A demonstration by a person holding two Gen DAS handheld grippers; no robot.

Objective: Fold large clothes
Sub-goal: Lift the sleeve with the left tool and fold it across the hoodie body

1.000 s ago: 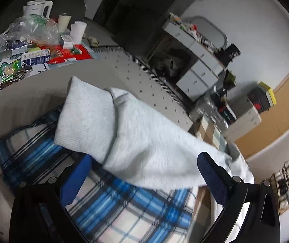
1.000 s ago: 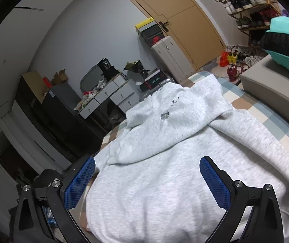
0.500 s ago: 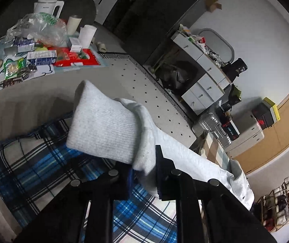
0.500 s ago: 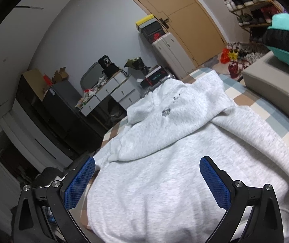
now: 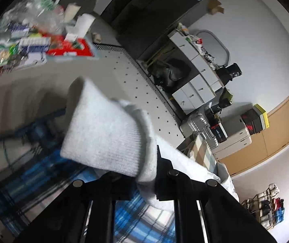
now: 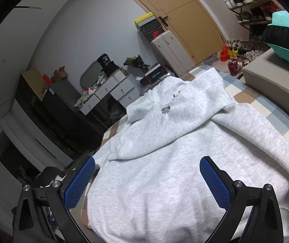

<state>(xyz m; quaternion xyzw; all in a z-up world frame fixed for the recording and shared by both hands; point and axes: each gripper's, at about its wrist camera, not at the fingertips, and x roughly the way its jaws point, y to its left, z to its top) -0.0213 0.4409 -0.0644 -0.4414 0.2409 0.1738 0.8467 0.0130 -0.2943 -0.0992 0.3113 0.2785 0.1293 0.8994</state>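
A light grey hoodie [image 6: 176, 154] lies spread on a checked cover [image 6: 282, 113], hood toward the far end. My right gripper [image 6: 147, 182] is open and empty, its blue pads [image 6: 79, 182] just above the hoodie's body. In the left wrist view my left gripper [image 5: 144, 174] is shut on the hoodie's sleeve near its ribbed cuff [image 5: 103, 131]. The cuff is lifted above a blue plaid blanket [image 5: 43, 182]. The sleeve [image 5: 187, 162] trails away to the right.
A cluttered table [image 5: 31, 40] with a kettle, packets and rolls stands at the far left. A grey sofa arm [image 6: 274, 81] borders the cover on the right. White drawers [image 5: 197, 81], a suitcase and boxes line the far wall. A shoe rack [image 6: 245, 2] stands by the door.
My left gripper has closed on the sleeve beside the cuff and lifted it off the plaid blanket. My right gripper has stayed open over the hoodie, hardly moving.
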